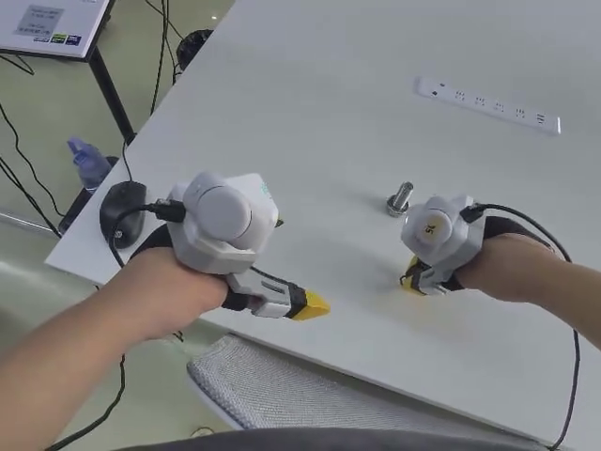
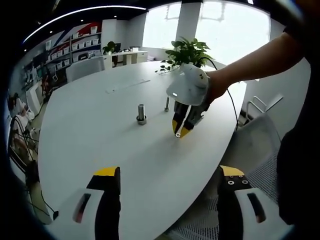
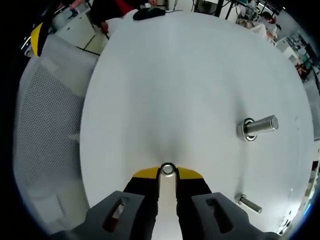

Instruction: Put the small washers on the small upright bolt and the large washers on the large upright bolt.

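My right gripper (image 3: 168, 176) is shut on a metal washer (image 3: 168, 169), held at the tips just above the white table (image 3: 190, 75). The large upright bolt (image 3: 257, 127) stands ahead to its right with a ring at its base. The small bolt (image 3: 248, 203) is nearer on the right. In the left gripper view, the right gripper (image 2: 181, 131) points its tips down at the table with the washer (image 2: 177, 135), near the large bolt (image 2: 141, 114) and the small bolt (image 2: 167, 104). My left gripper (image 2: 170, 175) stands open with nothing between its fingers. In the head view, the left gripper (image 1: 310, 305) hovers at the table's front edge, and the right gripper (image 1: 413, 284) is just in front of the large bolt (image 1: 400, 199).
A white power strip (image 1: 488, 105) lies at the far right of the table. A black mouse (image 1: 122, 212) sits at the table's left corner. A grey mesh chair (image 1: 282, 385) is below the front edge. A potted plant (image 2: 187, 50) stands at the far end.
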`<state>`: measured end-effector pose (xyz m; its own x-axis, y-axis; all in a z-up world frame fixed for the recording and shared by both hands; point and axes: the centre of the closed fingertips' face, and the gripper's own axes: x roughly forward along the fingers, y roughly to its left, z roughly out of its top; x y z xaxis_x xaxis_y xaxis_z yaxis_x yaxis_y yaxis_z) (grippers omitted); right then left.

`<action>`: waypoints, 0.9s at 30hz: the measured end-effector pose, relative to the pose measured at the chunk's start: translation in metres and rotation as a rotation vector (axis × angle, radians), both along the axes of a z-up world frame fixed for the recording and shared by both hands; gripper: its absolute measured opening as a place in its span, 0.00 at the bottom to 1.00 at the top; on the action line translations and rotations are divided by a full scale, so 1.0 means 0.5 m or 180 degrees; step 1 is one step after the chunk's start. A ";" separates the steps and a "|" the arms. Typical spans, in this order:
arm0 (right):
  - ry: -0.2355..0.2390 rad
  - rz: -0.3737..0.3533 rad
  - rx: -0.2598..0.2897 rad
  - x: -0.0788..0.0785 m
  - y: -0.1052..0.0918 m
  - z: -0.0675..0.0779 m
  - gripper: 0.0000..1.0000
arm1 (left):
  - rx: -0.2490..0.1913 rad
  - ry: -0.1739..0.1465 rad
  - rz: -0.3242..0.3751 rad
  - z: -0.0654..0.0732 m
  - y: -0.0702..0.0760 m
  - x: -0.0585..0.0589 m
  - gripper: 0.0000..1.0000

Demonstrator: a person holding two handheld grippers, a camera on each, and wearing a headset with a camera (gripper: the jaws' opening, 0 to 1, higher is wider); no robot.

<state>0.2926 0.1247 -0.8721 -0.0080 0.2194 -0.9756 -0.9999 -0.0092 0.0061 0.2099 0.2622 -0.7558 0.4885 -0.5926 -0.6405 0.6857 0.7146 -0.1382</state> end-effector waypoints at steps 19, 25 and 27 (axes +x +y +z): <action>0.0092 -0.0641 0.0077 0.032 -0.127 0.066 0.12 | -0.0002 -0.0063 0.0021 0.004 -0.002 0.027 0.84; 0.0083 -0.0765 0.0090 0.049 -0.166 0.076 0.12 | -0.0076 -0.0152 0.0044 0.023 -0.009 0.038 0.85; 0.0087 -0.0780 0.0080 0.051 -0.179 0.077 0.12 | -0.0041 -0.0186 0.0021 0.023 -0.010 0.040 0.85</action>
<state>0.3183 0.0353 -0.8335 0.0222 0.2423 -0.9700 -0.9718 0.2329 0.0360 0.2301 0.2571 -0.7443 0.5288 -0.5972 -0.6030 0.6881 0.7176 -0.1074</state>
